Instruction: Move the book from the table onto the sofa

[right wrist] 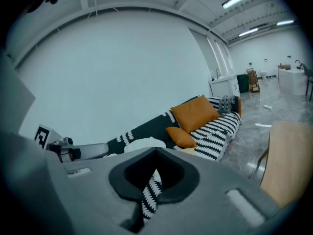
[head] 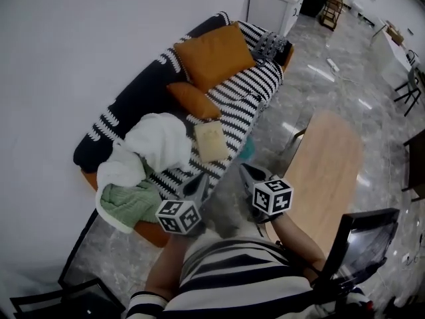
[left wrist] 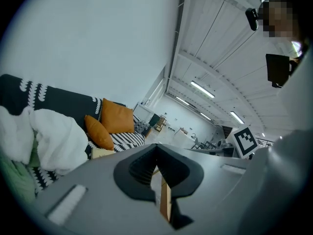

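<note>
The tan book (head: 211, 140) lies flat on the black-and-white striped sofa (head: 255, 92), just below the small orange cushion (head: 193, 100). Both grippers hover over the grey floor in front of the sofa, apart from the book. My left gripper (head: 198, 183) is shut with nothing in it, and so is my right gripper (head: 247, 173). In the left gripper view the jaws (left wrist: 156, 148) meet, and the book (left wrist: 100, 152) shows as a tan strip by the white blanket. The right gripper view shows closed jaws (right wrist: 156, 153) pointing at the sofa, with the book (right wrist: 188, 151) beyond.
A large orange cushion (head: 214, 54), a white blanket (head: 156, 145) and a green blanket (head: 129, 203) lie on the sofa. The wooden table (head: 325, 171) stands to the right. A black chair (head: 362, 241) is at my lower right, a white cabinet (head: 275, 2) at the back.
</note>
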